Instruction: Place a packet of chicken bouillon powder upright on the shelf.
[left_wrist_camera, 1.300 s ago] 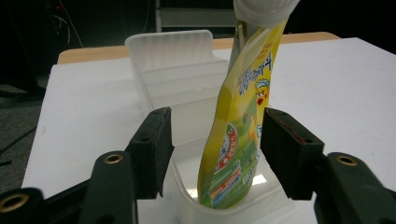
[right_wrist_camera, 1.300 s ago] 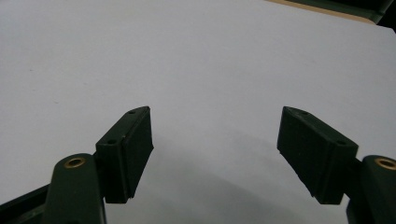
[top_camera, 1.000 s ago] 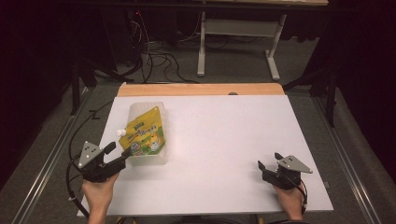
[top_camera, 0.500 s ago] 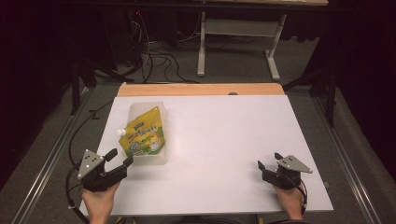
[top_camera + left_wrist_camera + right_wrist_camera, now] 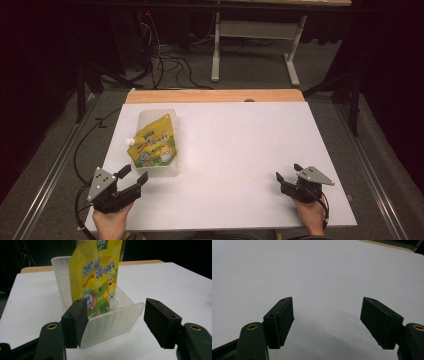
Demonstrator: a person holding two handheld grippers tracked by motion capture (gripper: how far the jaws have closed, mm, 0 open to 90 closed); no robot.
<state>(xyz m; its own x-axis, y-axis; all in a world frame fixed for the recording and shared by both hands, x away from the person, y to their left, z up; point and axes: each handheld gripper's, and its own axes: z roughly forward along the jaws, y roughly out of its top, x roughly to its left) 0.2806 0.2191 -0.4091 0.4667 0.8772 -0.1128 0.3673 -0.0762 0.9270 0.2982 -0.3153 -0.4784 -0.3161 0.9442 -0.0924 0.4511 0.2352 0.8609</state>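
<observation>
Both our left claw [image 5: 134, 178] and right claw [image 5: 288, 173] gape empty; nudging the light clear bin [image 5: 105, 322] could topple its yellow spouted pouch [image 5: 96, 275].

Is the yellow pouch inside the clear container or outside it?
Inside: the yellow pouch stands within the clear container, whose near wall covers its base.
</observation>
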